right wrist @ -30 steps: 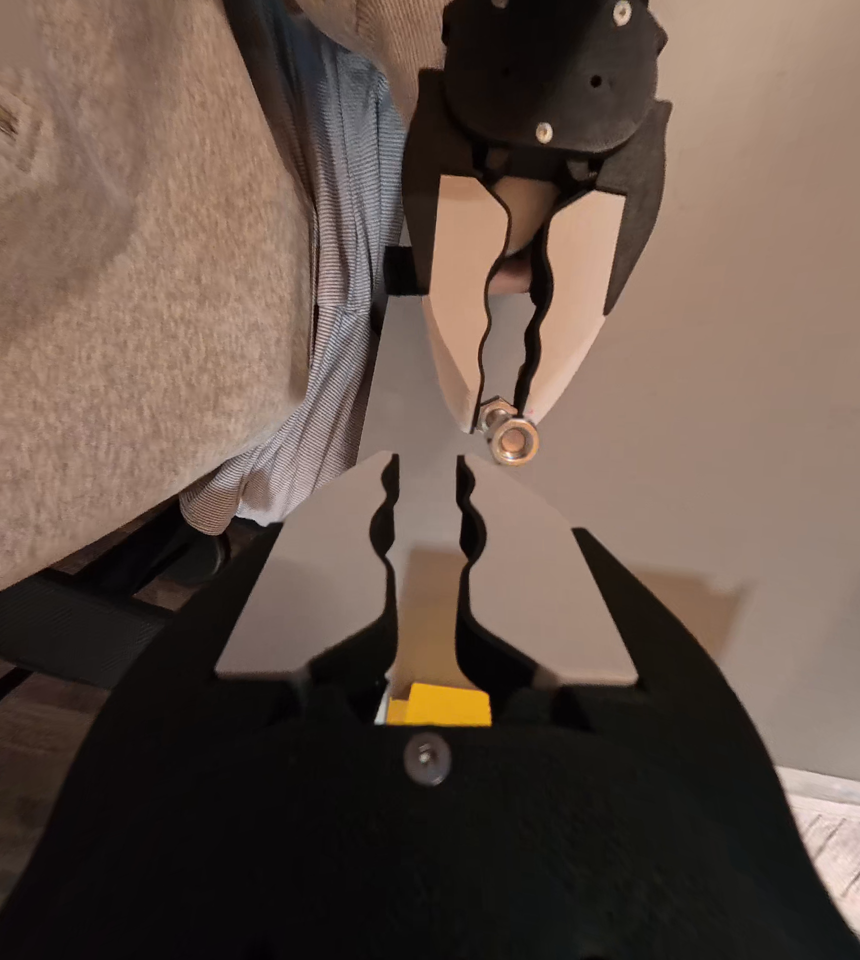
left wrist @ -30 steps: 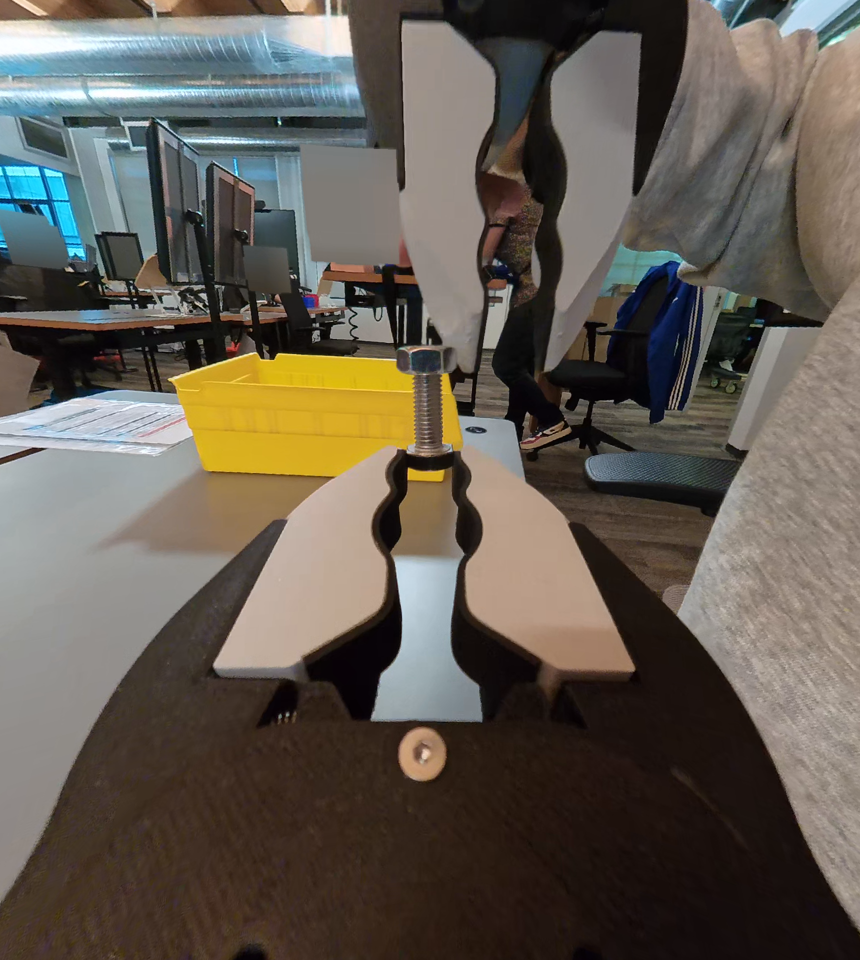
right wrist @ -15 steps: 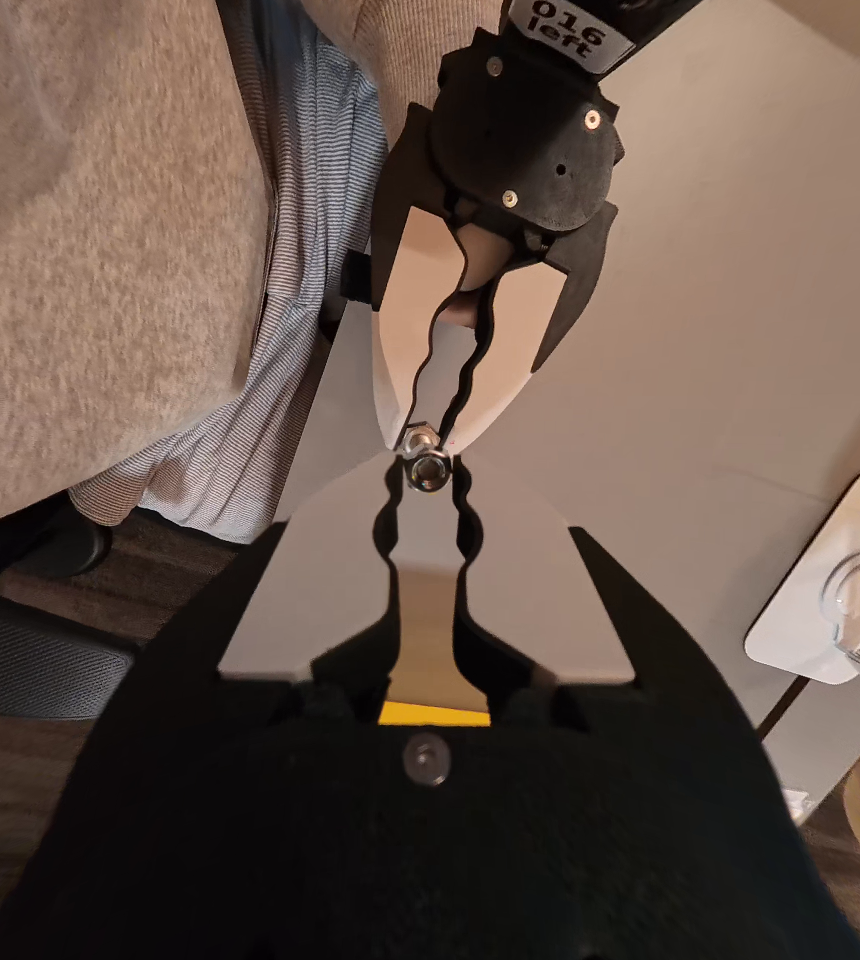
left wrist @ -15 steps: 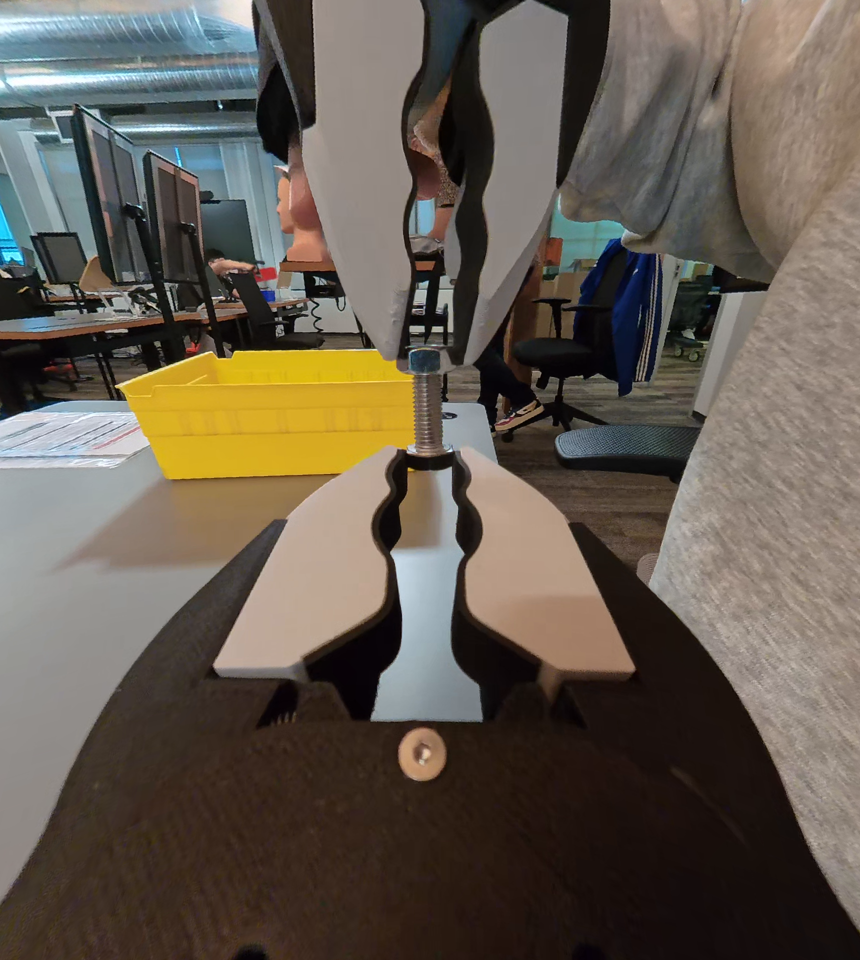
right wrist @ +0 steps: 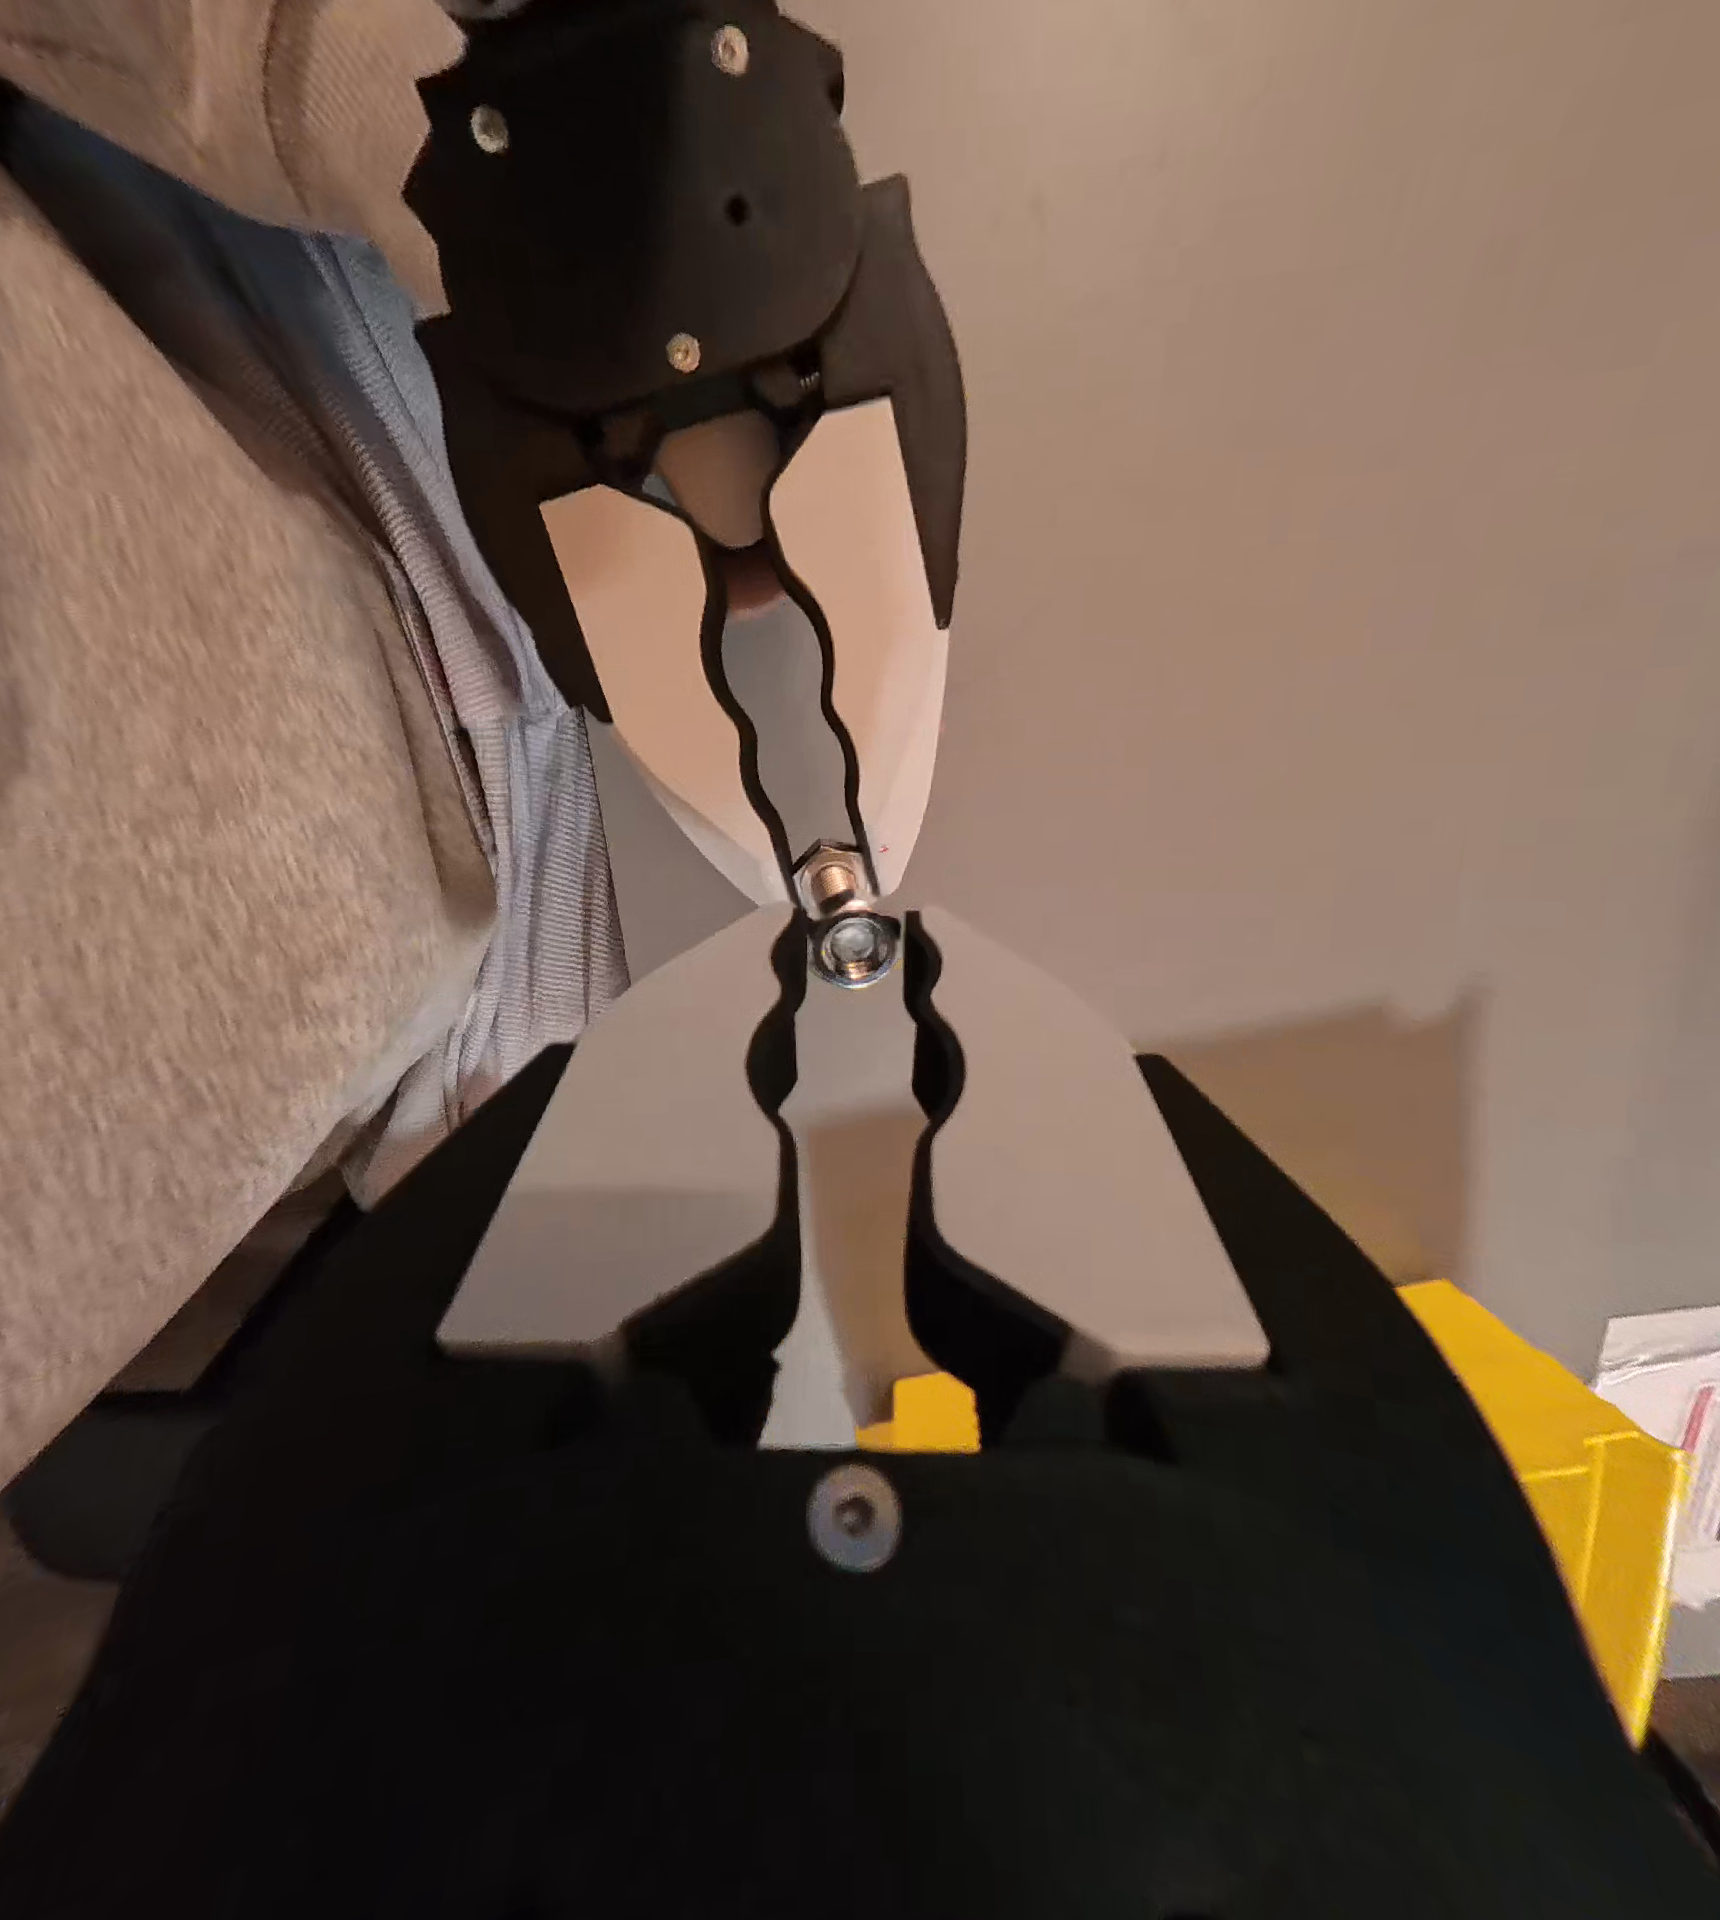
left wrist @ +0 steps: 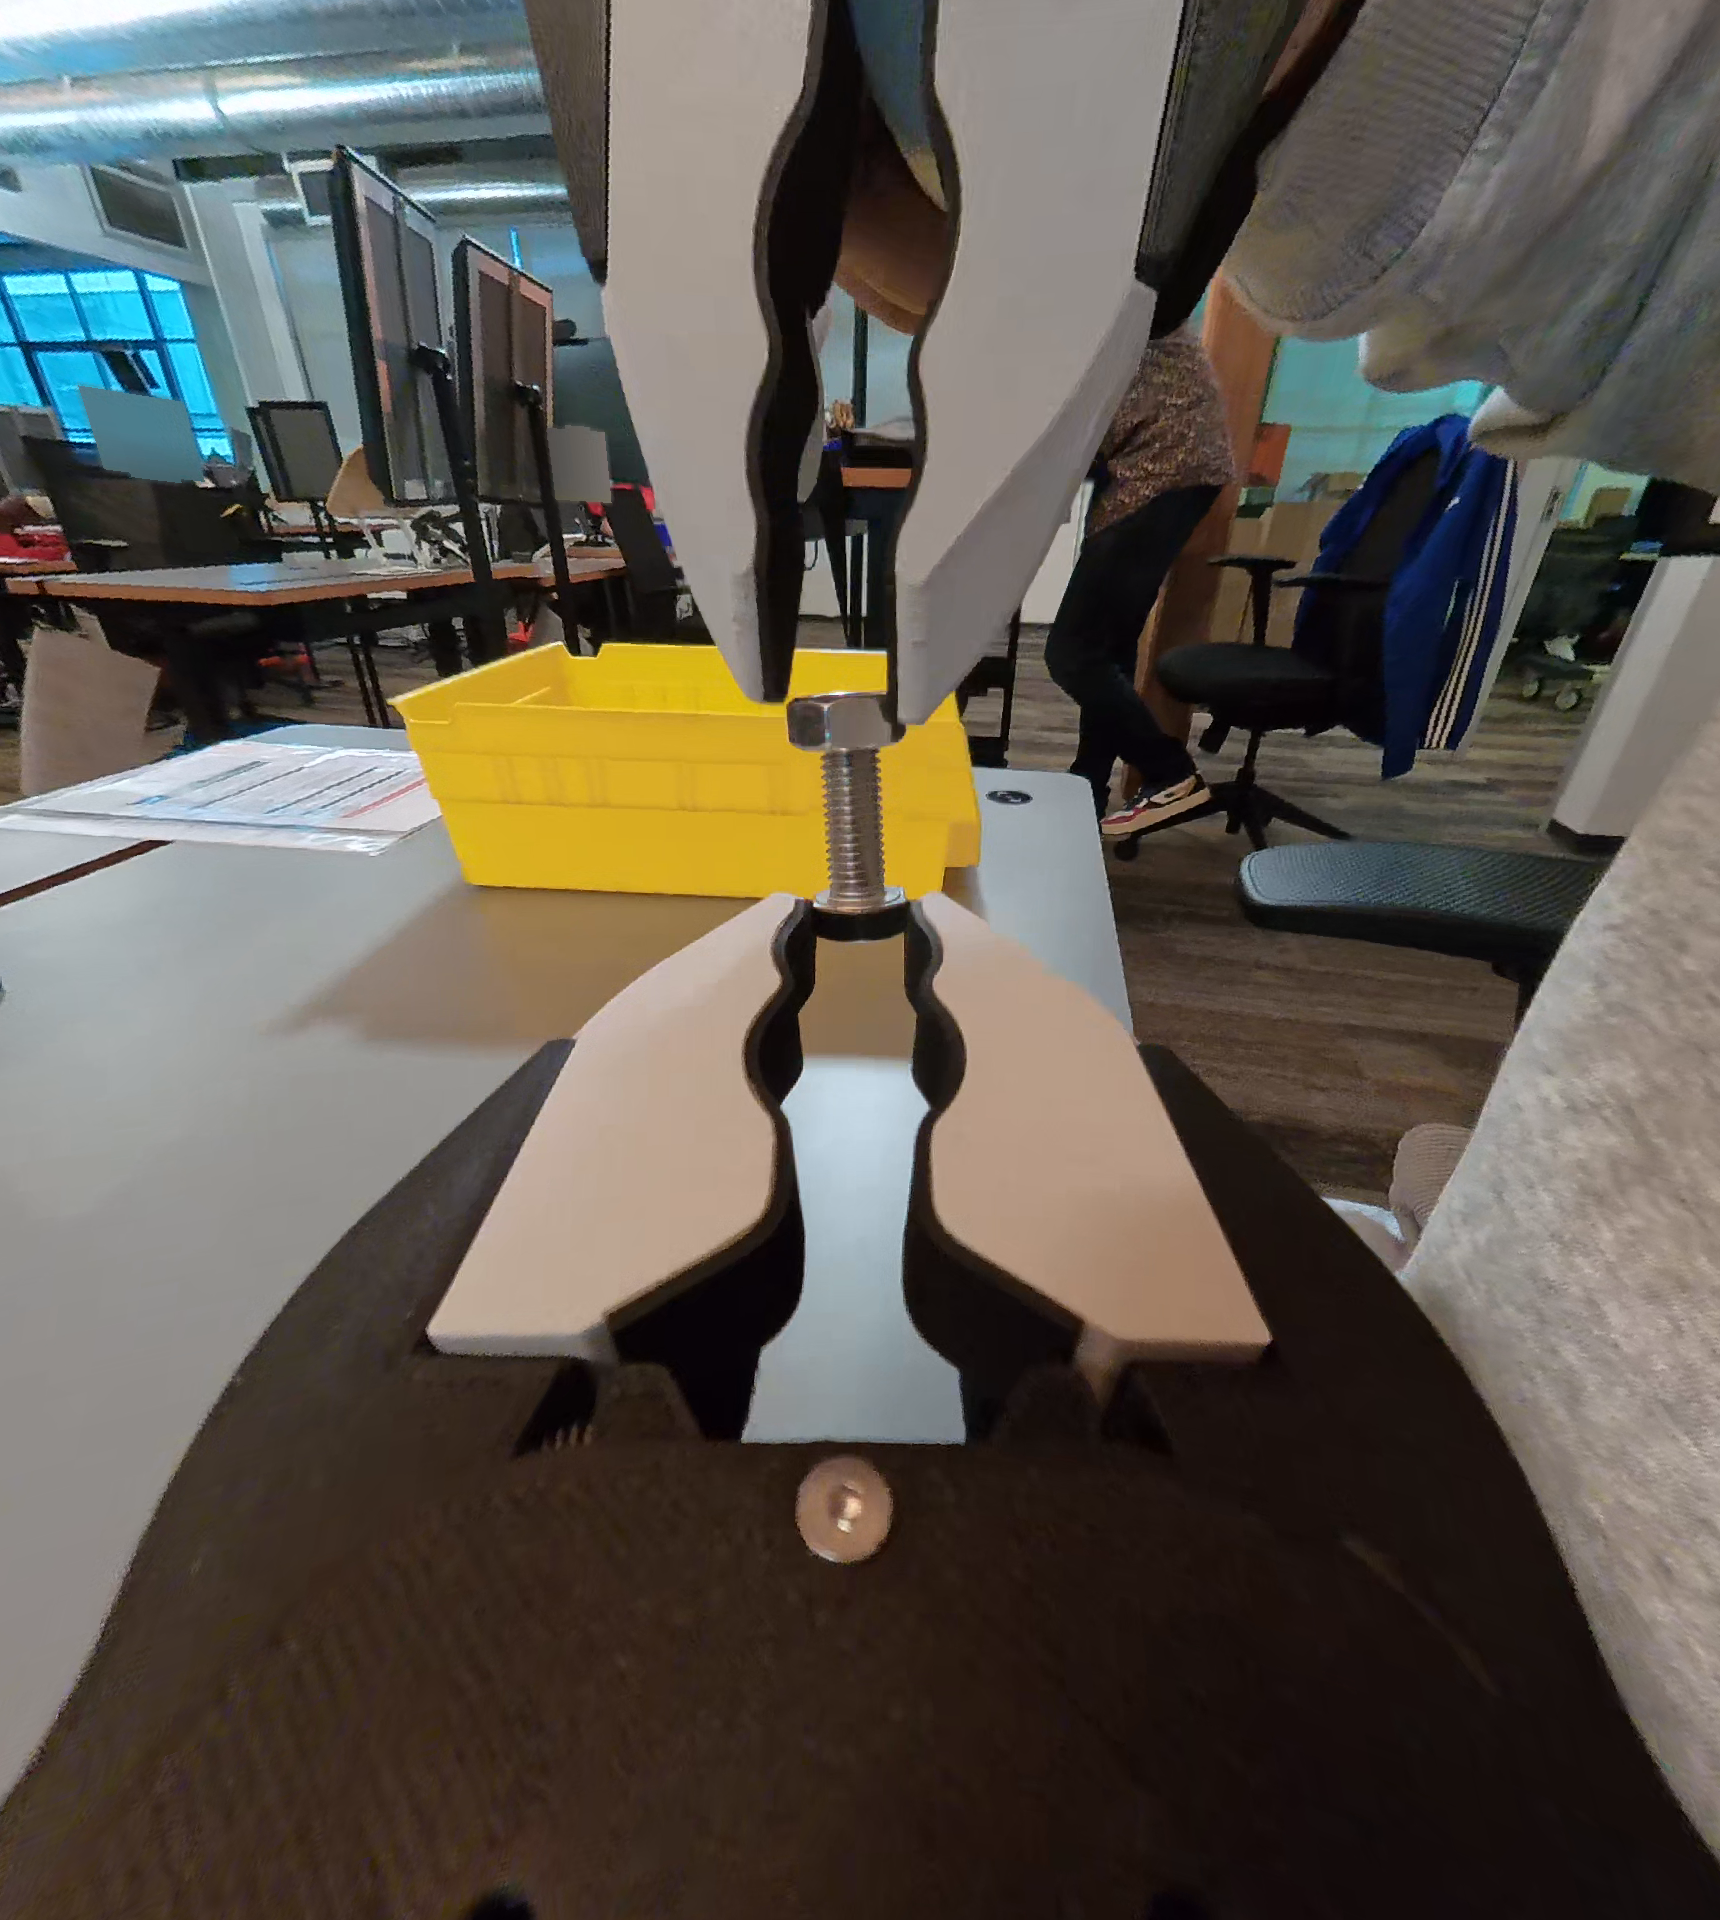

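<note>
A silver hex-head bolt stands upright, head up. My left gripper is shut on its lower end, where a nut sits on the thread. My right gripper comes down from above. Its fingertips straddle the bolt head with a small gap on one side, and its jaws stand narrowly open. In the right wrist view, the right gripper frames the bolt head end-on. The left gripper points at it from the top of that view.
A yellow bin stands on the grey table behind the bolt and also shows in the right wrist view. A printed sheet lies beside it. A person's grey sleeve fills the right side. Office chairs stand beyond the table edge.
My right gripper has moved over the bolt: its tips were beside and short of the head and now straddle it. My left gripper keeps its hold and has swung slightly.
</note>
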Demonstrator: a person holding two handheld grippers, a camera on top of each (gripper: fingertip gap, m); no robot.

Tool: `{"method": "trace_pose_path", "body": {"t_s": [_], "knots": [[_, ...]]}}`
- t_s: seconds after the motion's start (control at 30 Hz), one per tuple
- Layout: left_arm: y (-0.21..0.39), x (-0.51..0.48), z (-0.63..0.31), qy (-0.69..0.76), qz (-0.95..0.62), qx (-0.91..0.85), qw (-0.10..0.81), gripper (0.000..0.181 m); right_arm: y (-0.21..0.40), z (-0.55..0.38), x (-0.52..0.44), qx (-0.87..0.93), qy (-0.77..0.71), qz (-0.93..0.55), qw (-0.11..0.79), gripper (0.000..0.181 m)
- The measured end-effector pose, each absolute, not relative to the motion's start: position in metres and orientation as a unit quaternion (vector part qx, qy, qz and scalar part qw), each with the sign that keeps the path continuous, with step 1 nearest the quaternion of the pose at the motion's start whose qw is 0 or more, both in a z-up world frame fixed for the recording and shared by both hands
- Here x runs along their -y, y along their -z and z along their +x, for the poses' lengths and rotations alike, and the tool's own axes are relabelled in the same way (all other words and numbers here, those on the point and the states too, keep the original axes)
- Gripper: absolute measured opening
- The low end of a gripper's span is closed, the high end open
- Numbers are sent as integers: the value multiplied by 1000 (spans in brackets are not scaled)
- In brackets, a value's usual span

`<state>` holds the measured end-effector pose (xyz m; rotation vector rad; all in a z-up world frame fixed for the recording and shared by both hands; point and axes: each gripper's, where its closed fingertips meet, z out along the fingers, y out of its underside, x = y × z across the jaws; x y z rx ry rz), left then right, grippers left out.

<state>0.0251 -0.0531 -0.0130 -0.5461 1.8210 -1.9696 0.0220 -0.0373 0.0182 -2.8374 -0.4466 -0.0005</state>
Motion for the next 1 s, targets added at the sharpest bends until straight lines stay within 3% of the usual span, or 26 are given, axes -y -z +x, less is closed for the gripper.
{"method": "trace_pose_path", "body": {"t_s": [0.23, 0.37, 0.5, 0.67, 0.83, 1.0], "knots": [[13, 51, 25, 705, -191, -651, 206, 17, -49, 34, 26, 116, 11, -947, 298, 21], [10, 46, 29, 708, -199, -641, 218, 17, -67, 41, 24, 71, 19, -871, 485, 22], [12, 38, 35, 711, -218, -627, 230, 17, -61, 49, 37, 61, 50, -758, 647, 4], [20, 33, 43, 700, -249, -623, 243, 17, -18, 50, 53, 33, 31, -714, 699, 10], [25, 49, 54, 698, -274, -622, 227, 17, -20, 48, 66, 20, 1, -676, 736, 8], [25, 69, 57, 698, -270, -625, 223, 17, -19, 53, 70, -5, -37, -660, 750, 19]]}}
